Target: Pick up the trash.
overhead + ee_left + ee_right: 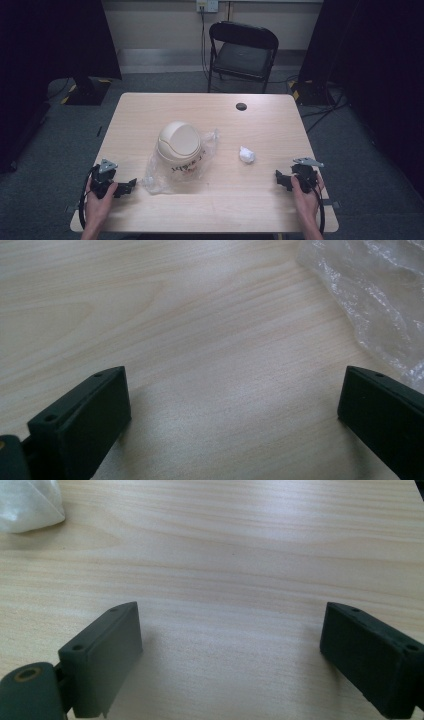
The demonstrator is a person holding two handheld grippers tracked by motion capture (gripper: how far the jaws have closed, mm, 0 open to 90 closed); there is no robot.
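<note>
Broadly, a pale wooden desk (150, 107) takes up the middle of the high view, with a black folding chair (243, 47) behind its far edge. Near the desk's centre a cream bin with a domed swing lid (179, 147) sits on a crumpled clear plastic bag (155, 177). To its right, apart from it, lies a small white paper wad (246, 155). The left hand-held gripper (131, 184) rests near the front left corner, held by the left hand (99, 197); its jaws stand wide apart and empty, just beside the bag's edge. The right hand-held gripper (278, 176), in the right hand (306, 194), is likewise spread wide, holding nothing.
</note>
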